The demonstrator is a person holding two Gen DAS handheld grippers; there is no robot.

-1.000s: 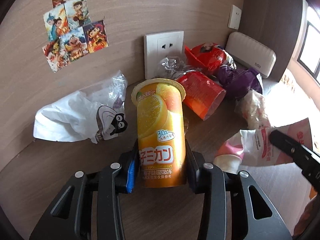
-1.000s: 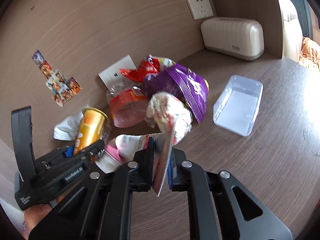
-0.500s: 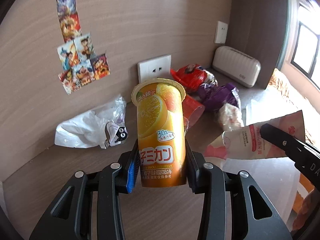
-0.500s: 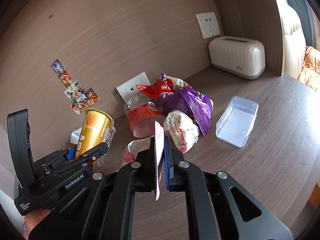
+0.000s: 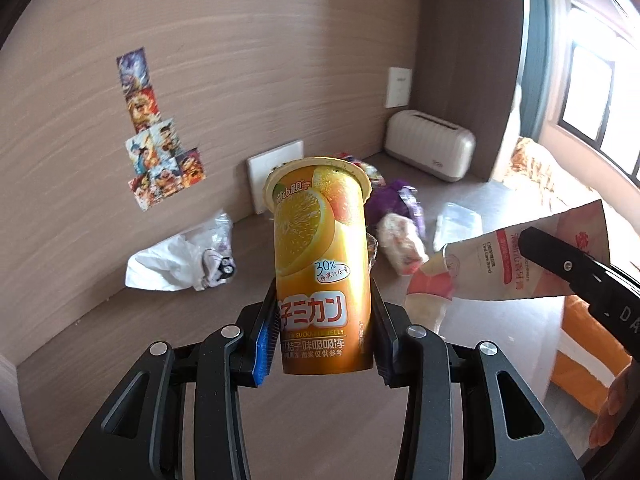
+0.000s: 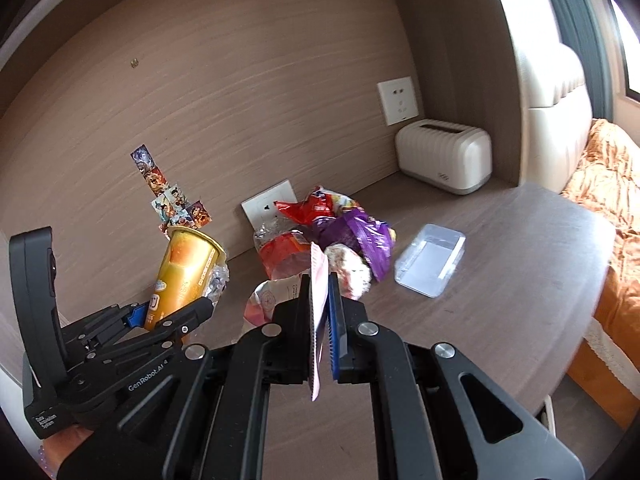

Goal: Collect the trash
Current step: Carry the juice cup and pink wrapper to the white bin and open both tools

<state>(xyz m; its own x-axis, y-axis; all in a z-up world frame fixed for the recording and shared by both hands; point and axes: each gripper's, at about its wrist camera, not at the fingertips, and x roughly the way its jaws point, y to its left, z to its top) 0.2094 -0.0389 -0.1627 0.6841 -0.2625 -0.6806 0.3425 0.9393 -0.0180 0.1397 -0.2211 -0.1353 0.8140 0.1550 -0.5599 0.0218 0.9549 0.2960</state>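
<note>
Both lifted higher: cylindrical glossy orange cup [image 5: 322, 268], flat crinkled pouch [image 6: 319, 280].

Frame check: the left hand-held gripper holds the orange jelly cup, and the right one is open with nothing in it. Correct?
Not quite. The left hand-held gripper does hold the orange jelly cup, but the right hand-held gripper is shut on a flat pink-and-white pouch, as the right wrist view shows.

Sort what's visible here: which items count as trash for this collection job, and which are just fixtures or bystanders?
Trash for the job:
- orange jelly cup, clamped in the left tongs
- pink-and-white pouch, pinched in the right tongs
- red snack bag
- purple wrapper
- white plastic bag
- clear plastic tray

Just there:
- toaster
- wall sockets
- stickers
</note>
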